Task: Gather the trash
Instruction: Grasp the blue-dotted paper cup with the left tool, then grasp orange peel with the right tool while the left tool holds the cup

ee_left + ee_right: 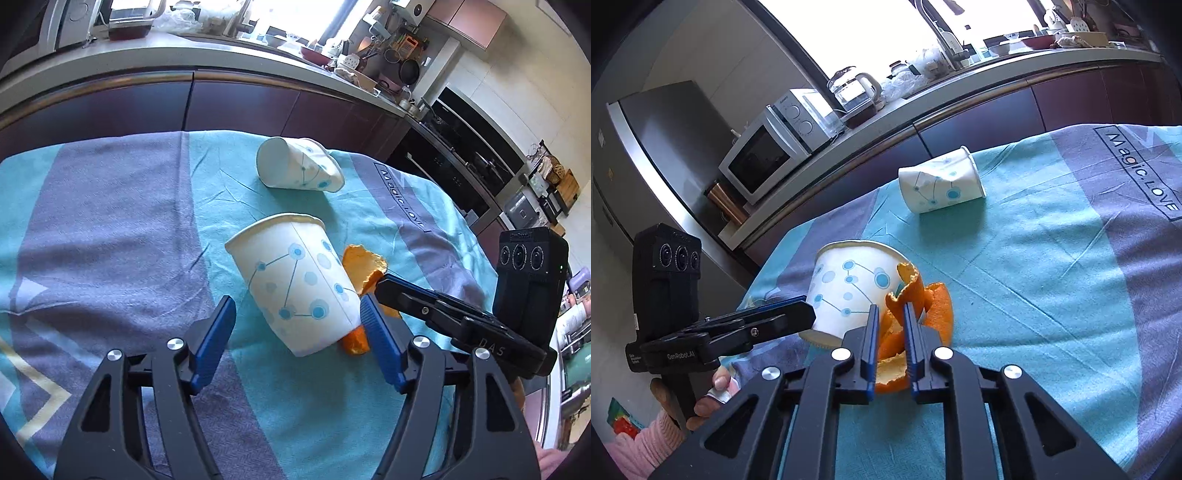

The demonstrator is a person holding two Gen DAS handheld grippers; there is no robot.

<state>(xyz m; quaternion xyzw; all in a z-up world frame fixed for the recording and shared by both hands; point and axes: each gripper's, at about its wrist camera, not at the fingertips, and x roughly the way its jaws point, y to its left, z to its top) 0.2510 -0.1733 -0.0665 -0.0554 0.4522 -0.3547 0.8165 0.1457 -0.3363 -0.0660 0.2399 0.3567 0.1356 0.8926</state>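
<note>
Right jaws pinching orange peel [916, 314], left's wide around tilted cup [295, 280], mouth up-left.

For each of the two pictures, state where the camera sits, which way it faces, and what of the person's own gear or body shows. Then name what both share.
Left wrist: on the left gripper, facing the near cup; its fingers and the right gripper show.
Right wrist: on the right gripper, shut on orange peel; left gripper and hand show.
Shared: both cups, peel, cloth.
</note>
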